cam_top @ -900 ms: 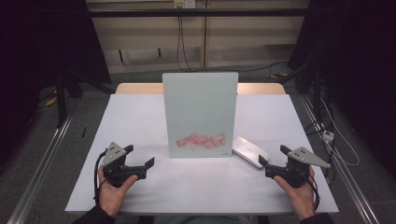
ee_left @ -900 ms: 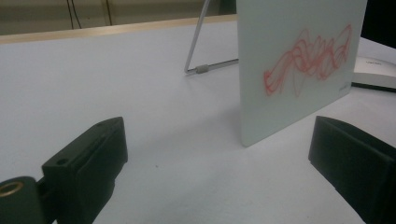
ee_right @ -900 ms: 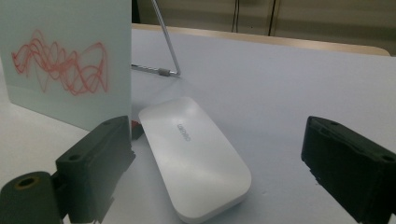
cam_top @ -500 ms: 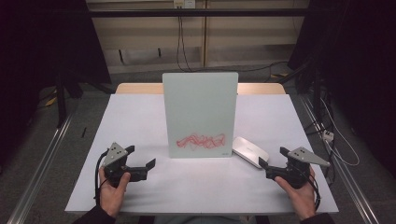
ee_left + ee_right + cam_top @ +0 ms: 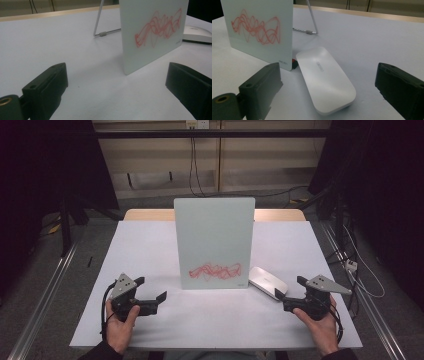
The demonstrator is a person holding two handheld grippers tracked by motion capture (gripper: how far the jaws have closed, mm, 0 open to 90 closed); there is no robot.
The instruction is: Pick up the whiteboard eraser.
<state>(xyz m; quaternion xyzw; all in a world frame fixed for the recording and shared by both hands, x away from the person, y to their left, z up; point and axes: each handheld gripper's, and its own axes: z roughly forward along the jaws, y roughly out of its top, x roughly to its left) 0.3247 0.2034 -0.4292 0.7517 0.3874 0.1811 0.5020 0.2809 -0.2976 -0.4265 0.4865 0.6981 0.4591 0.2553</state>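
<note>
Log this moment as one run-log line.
left hand-held gripper: open, empty, left of whiteboard | right hand-held gripper: open, empty, aimed at white eraser | whiteboard: upright on stand, red scribble unwiped

A lab: dark curtains (image 5: 45, 165), floor rails (image 5: 40, 305), trailing cables (image 5: 200, 165)

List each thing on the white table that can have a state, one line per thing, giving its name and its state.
White glass writing board: upright on its wire stand, red scribble across the lower part.
White oval eraser: lying flat beside the board, untouched.
Left gripper: jaws open, nothing between them.
Right gripper: jaws open, pointed at the eraser, not touching it.
</note>
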